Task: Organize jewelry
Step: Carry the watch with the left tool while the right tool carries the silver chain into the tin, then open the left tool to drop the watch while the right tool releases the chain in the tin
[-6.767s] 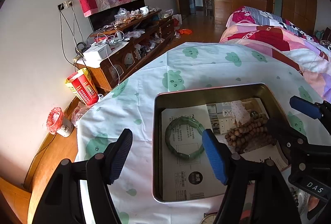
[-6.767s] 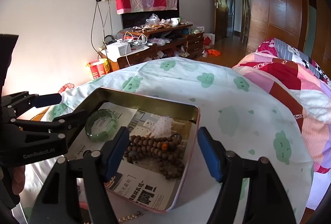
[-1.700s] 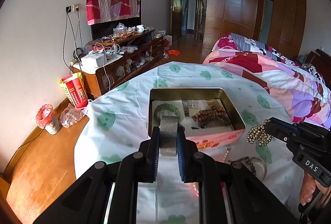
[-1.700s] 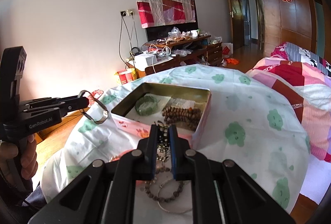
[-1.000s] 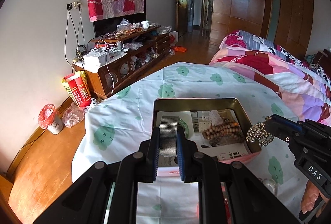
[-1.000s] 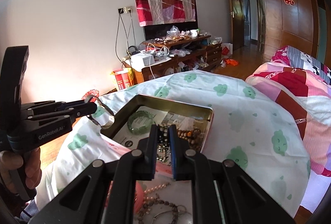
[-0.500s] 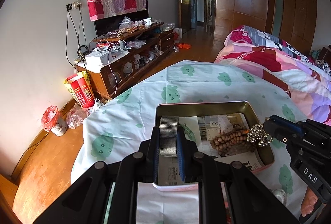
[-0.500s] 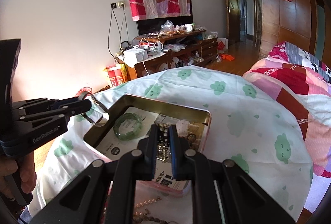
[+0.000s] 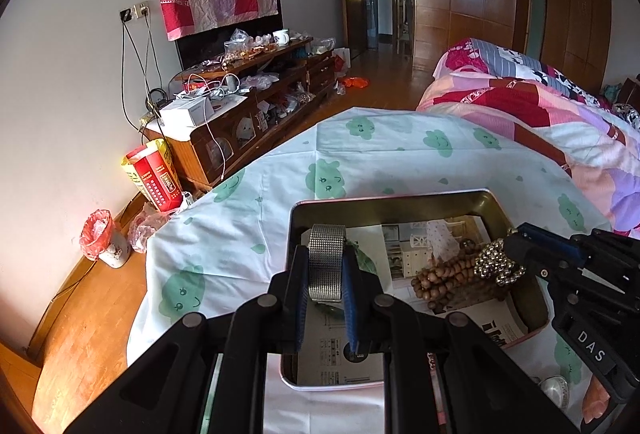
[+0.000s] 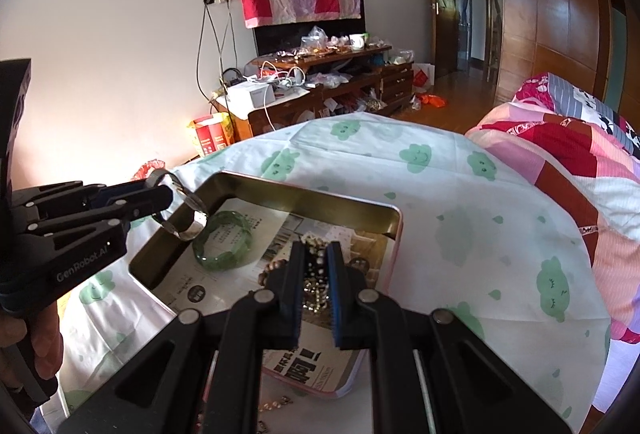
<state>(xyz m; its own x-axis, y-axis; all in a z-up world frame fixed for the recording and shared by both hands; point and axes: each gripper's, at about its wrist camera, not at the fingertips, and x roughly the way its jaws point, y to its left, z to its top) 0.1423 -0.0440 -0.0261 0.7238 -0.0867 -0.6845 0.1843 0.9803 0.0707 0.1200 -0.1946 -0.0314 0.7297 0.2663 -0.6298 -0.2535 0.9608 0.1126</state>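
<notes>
Moved: both grippers, each with its piece, have come from short of the tin to over it; in the left wrist view the tin has grown and slid to lower centre.
Left fingers: the left gripper (image 9: 326, 288) is closed down on a silver mesh band (image 9: 326, 258), which stands up between the pads at lower centre; in the right wrist view the same band (image 10: 182, 211) hangs as a loop over the tin's left corner.
Right fingers: the right gripper (image 10: 316, 284) is nearly shut on a cluster of pale metal beads (image 10: 314, 288); in the left wrist view that cluster (image 9: 496, 262) dangles at the right, above the tin's right side.
Tin: the tin (image 10: 304, 199) sits open on the cloud-print cloth (image 10: 460, 193), lined with printed paper (image 9: 340, 358).
Done: a green bangle (image 10: 224, 240) lies in the tin's left half, and brown wooden beads (image 9: 444, 278) in its right half.
In hand: two pieces held over the tin, neither let go yet.
Left: judged from the frames, the band and the bead cluster need to be set down inside; a small chain (image 10: 272, 404) at the bottom edge of the right wrist view and a round piece (image 9: 554, 390) at the lower right of the left wrist view are outside the tin.
Progress: roughly midway, as a judgement; what else lies nearer the person cannot be told.
</notes>
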